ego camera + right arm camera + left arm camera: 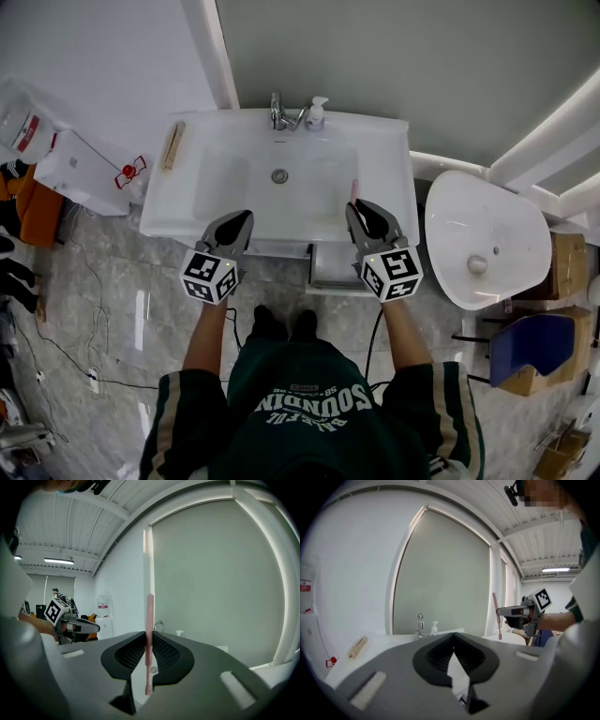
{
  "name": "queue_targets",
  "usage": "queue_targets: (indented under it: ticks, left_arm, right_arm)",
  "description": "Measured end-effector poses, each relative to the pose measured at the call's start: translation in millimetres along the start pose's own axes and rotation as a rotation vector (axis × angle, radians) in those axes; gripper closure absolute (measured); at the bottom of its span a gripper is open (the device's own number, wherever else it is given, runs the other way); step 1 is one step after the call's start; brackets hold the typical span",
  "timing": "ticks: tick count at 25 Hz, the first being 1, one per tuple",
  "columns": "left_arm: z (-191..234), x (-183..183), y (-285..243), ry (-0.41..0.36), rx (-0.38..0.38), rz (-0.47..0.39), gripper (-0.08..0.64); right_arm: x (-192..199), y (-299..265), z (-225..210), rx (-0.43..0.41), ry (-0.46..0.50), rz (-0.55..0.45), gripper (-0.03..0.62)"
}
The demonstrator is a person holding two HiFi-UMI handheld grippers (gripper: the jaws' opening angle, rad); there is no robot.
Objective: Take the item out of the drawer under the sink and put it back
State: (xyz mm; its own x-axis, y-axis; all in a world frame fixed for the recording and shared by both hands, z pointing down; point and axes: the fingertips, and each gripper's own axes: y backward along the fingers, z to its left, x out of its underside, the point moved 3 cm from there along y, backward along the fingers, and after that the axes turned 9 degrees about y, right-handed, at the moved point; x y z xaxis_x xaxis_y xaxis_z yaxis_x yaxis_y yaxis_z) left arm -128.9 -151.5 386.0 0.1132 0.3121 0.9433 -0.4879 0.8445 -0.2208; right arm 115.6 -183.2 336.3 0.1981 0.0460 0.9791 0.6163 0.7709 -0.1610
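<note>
White print on green shirt (309, 417), below sink (234, 183), upside down: "SOUNDIN"; smaller line illegible. Red label (29, 132) left of sink unreadable. Square coded markers on left gripper (246, 217), right gripper (356, 208).

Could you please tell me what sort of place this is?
Probably a bathroom display or test set rather than a lived-in one: a white washbasin with tap and soap bottle stands against the wall, while cardboard boxes and loose cables lie on the floor.
</note>
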Motion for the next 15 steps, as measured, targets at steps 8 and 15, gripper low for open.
queue_targets:
  ticks: [8, 15]
  left_arm:
    - [-12.6, 46.9, -4.3, 0.052, 0.030, 0.083, 0.509]
    - [-22.8, 100.2, -9.4, 0.104, 0.057, 0.178, 0.509]
  right_arm:
    - [45.1, 10.4, 12.6, -0.012, -0.052, 0.085, 0.541]
    - [102.1, 20.0, 29.2, -0.030, -0.112, 0.183, 0.540]
